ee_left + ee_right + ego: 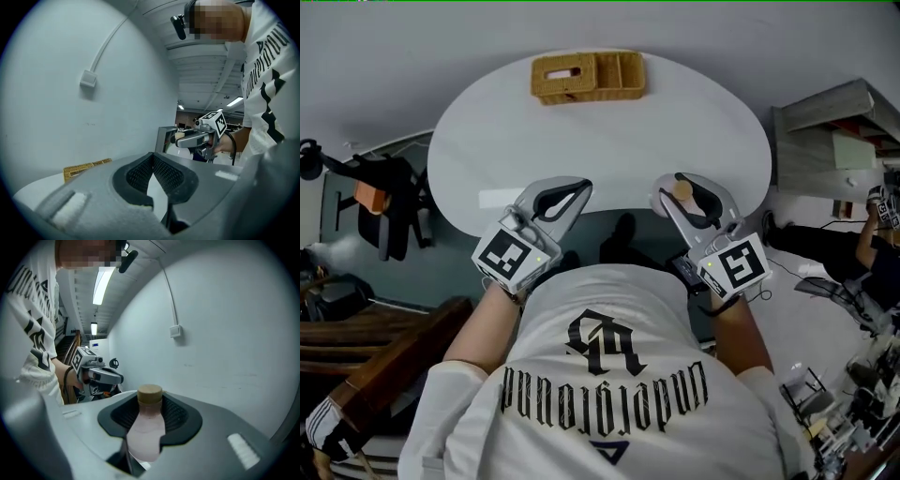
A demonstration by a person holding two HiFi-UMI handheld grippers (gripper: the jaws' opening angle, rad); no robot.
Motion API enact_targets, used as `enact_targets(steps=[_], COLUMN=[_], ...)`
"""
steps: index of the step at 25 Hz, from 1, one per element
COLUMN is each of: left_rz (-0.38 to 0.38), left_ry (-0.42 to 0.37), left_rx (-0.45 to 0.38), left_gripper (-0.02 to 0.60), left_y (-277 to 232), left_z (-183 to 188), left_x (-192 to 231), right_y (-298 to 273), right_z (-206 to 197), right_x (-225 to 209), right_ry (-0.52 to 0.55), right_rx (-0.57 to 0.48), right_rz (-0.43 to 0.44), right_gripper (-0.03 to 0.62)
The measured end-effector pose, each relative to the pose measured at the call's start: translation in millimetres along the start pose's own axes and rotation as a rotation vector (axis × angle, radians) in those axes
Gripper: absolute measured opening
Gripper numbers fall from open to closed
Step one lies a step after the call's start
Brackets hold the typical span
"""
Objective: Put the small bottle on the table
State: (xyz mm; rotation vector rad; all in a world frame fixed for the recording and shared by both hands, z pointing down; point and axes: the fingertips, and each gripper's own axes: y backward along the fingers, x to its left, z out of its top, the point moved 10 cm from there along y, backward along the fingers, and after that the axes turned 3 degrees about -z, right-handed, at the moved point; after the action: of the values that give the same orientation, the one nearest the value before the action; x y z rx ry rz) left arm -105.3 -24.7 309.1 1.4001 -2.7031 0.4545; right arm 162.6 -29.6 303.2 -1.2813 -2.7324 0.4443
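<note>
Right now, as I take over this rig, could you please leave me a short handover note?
Left hand-held gripper: jaws together, nothing between them, by the table's near edge.
Right hand-held gripper: shut on the small bottle, cap toward the tips, also at the near edge.
Done: bottle is in the grip.
Left: set it on the table, open the jaws, withdraw.

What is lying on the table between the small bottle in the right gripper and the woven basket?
Nothing: in the head view, only bare white table separates the small bottle, held in the right gripper, from the woven basket.
</note>
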Motion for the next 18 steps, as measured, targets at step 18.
enact_targets(steps=[18], left_rz=[0.007], left_ry=[0.072], left_rx=[0.086], left_gripper=[0.008], left_y=[-67.5], left_z=[-33.6], left_x=[50.1], right_y=[-54.7], right_z=[-47.1], right_x=[-59.0], right_ry=[-0.003], right_rx=[0.103], right_rz=[0.058], right_gripper=[0.137])
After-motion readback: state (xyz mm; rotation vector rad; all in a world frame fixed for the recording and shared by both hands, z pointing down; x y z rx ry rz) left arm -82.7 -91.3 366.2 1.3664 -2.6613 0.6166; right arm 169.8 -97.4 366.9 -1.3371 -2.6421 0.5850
